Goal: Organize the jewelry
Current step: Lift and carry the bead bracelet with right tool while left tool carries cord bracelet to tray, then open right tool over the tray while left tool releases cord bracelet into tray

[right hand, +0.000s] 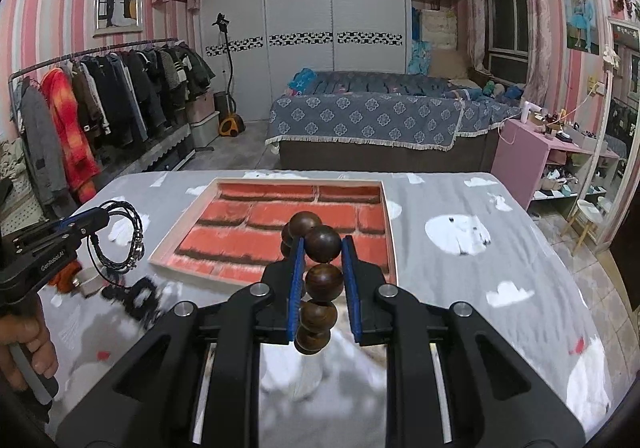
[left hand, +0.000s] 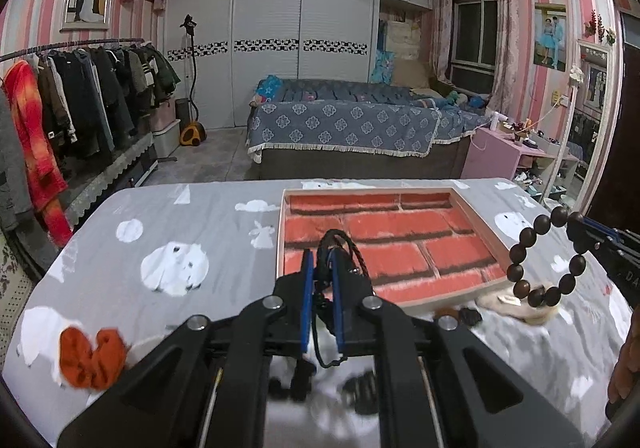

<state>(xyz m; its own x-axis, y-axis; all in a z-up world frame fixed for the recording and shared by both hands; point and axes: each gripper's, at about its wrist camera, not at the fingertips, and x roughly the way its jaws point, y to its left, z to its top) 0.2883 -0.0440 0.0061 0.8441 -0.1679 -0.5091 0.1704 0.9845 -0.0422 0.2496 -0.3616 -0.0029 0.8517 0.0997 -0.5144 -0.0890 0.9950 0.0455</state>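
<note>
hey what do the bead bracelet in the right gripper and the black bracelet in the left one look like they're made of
Bead bracelet: likely polished wood, dark brown round beads with a soft sheen and faint grain; dyed resin is possible. Black bracelet: looks like braided leather or synthetic cord, matte twisted strands in several loops, with small shiny, probably metal, beads on it.

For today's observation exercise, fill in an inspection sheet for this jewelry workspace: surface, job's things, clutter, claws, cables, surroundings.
Surface: grey cloud-print tablecloth.
Job's things: shallow brick-patterned tray, nothing in it; dark wooden bead bracelet; black braided cord bracelet.
Clutter: orange fabric scrunchie; small dark items, blurred.
Claws: left claw shut on cord bracelet; right claw shut on bead bracelet, both lifted.
Cables: nothing seen.
Surroundings: bed, clothes rack.
</note>
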